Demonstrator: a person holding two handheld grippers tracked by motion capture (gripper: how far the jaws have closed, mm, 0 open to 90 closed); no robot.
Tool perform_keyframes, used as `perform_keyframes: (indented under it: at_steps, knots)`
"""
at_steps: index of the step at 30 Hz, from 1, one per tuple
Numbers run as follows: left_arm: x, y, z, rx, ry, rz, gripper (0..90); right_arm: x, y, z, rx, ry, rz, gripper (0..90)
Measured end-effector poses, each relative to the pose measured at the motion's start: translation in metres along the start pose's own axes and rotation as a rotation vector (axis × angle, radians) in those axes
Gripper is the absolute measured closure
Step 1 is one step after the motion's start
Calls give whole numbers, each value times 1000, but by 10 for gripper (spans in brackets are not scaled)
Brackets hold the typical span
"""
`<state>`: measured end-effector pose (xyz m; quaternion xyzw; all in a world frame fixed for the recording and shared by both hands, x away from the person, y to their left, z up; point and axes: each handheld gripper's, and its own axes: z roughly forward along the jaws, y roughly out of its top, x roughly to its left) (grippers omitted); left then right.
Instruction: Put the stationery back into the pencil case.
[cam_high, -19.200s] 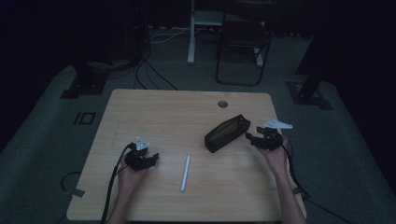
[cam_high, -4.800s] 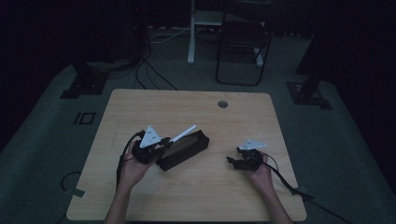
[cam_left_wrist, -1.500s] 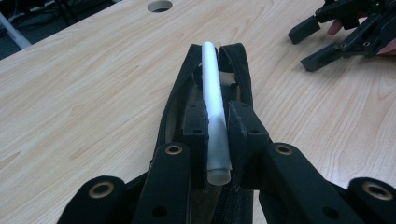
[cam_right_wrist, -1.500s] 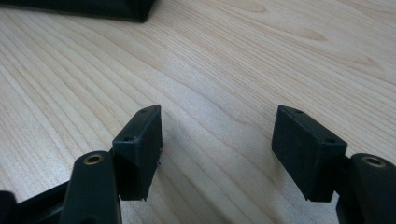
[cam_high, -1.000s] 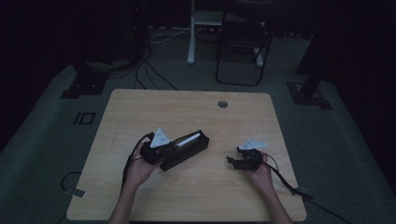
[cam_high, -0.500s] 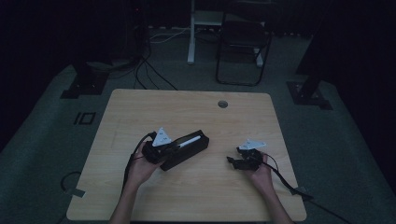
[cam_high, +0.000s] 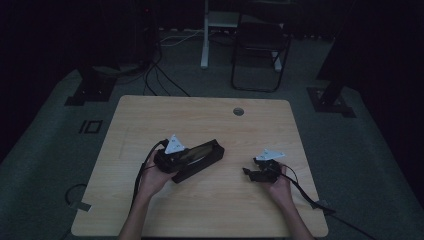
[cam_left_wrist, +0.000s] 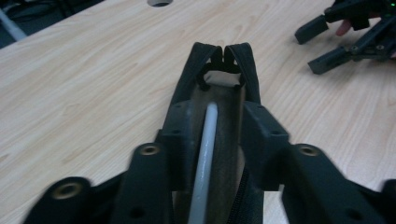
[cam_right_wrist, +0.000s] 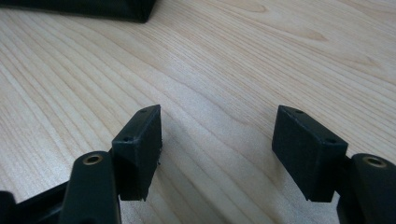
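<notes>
Pen lying in the open pencil case (cam_left_wrist: 219, 93), left gripper (cam_left_wrist: 212, 135) parted over it

The white pen (cam_left_wrist: 205, 154) is seen inside the case, near the middle of the wooden table (cam_high: 150, 120); the left jaws have just been opening and no longer pinch it. The right gripper (cam_right_wrist: 217, 144) is held wide and empty beside the case. If the left gripper is lifted carelessly, the pen could be dragged out. A dim room and a chair (cam_high: 260, 50) are seen beyond the case.

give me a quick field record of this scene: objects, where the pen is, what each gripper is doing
surface: wooden table
case: black pencil case, open, left of centre
pen: white pen lies lengthwise inside the case
left gripper: left gripper over the case's near end; jaws have just been opening, pen between them, pads apart from it
right gripper: right gripper open above bare wood, nothing between the jaws
cable hole: round hole near the far edge
</notes>
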<state>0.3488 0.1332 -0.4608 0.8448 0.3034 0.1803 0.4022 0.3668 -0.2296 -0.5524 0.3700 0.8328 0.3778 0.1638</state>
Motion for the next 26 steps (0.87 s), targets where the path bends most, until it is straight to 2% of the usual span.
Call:
perform_keyframes:
  at_steps: [2,8,11,20,23,26]
  knots:
    - [1,0,-2,-3,15,-5,568,0,0,0,0,0,-1,330]
    - [7,-2,-11,-25,56,-20,479,0,0,0,0,1,0,330]
    - [13,-5,-16,-26,67,-26,455,0,0,0,0,0,-1,330]
    - [32,-15,-30,18,117,-1,423,0,0,0,0,1,-1,330]
    - [36,-17,-33,20,119,-6,419,0,0,0,0,1,-1,330]
    - [45,-23,-39,15,119,-29,418,0,0,0,0,0,-1,330]
